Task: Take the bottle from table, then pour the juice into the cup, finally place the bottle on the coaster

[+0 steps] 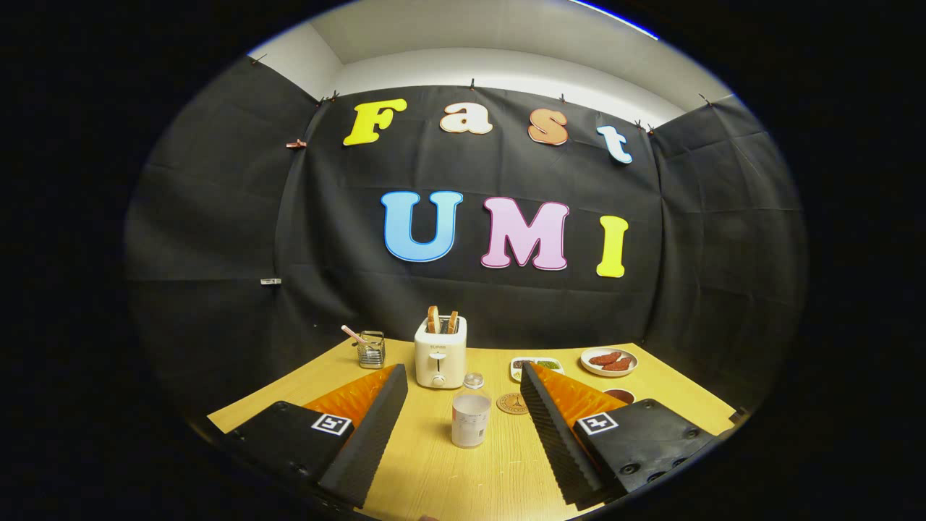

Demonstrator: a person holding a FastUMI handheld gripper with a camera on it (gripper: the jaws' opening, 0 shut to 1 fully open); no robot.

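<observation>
- The hand-held gripper (463,427) hangs low over the near part of the wooden bench (448,485), its two fingers spread wide with nothing between them.
- Just ahead, in the gap between the fingers, stands the bottle (470,419) — a pale, cloudy container, upright, touching neither finger.
- The step in hand looks to be the first one, taking the bottle. To do it well, the gripper would go straight forward, level, until the bottle sits between the inner faces of the fingers, then close on the body rather than near the top, so it does not tip.
- Just beyond the bottle, a little toward the right finger, lies the round coaster (512,403), flat on the bench; it is the final resting place and sits near, so the approach should not nudge it.
- Behind the bottle, a small clear item (474,380) stands beside the toaster (440,352); it may be the cup, though it is too small to be sure.
- The toaster holds two slices of toast (442,320) upright in its slots.
- Further back, off to the left, a wire holder (371,349) carries a pinkish stick.
- Off to the right lie a small dish of greens (537,366) and a plate (609,361) of reddish pieces.
</observation>
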